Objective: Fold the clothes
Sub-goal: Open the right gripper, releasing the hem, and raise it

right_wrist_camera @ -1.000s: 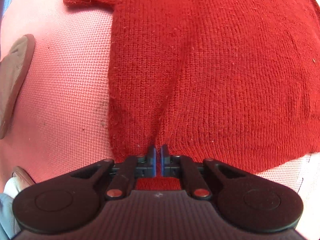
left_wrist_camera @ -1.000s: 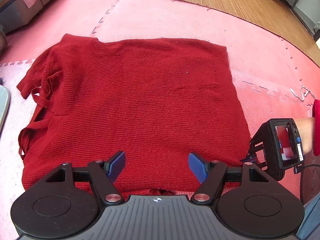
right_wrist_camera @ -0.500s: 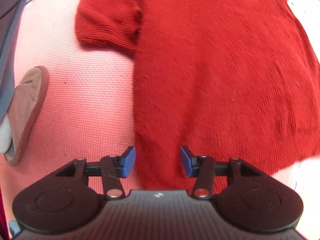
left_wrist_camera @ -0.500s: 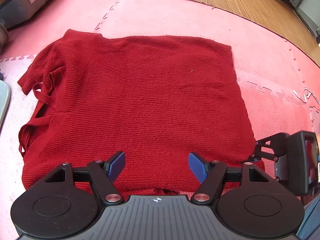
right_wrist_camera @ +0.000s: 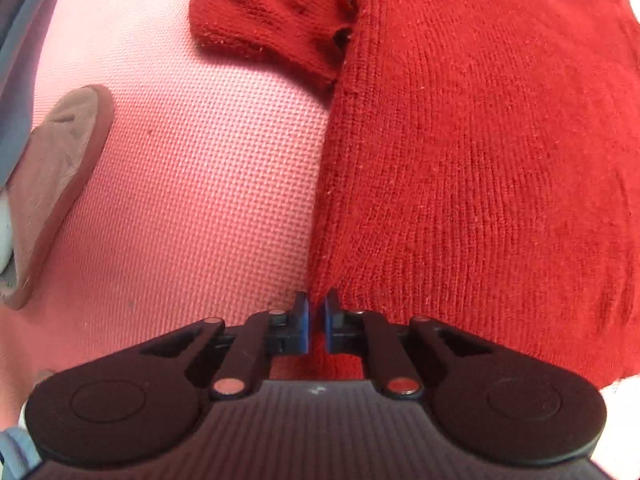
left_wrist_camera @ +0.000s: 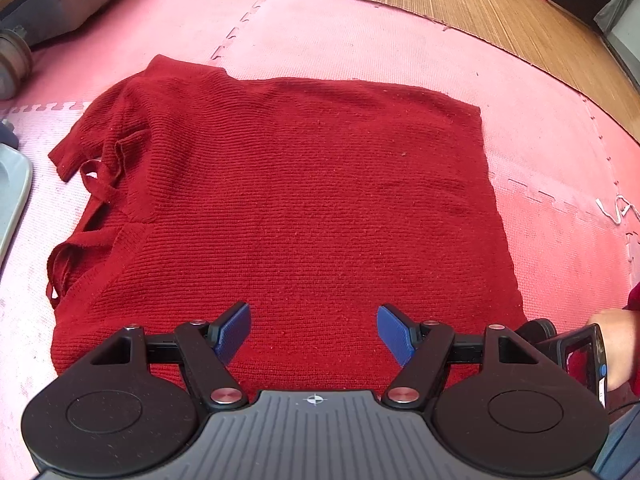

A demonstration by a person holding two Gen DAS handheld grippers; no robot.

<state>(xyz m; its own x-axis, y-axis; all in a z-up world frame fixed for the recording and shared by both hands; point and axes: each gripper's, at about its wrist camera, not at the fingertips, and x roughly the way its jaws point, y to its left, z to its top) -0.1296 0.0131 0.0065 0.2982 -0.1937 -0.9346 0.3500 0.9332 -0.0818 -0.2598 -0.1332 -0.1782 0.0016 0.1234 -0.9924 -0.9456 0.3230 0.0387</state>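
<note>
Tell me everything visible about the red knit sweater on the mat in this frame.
The red knit sweater is a deep red ribbed knit, lying flat on the pink foam mat, roughly square as it lies. At its left side a sleeve is bunched, with loose loops of fabric. The right wrist view shows two dark buttons beside a folded flap. The right gripper, its jaws having just closed, pinches the sweater's edge; the left gripper hovers open above it, not gripping.
</note>
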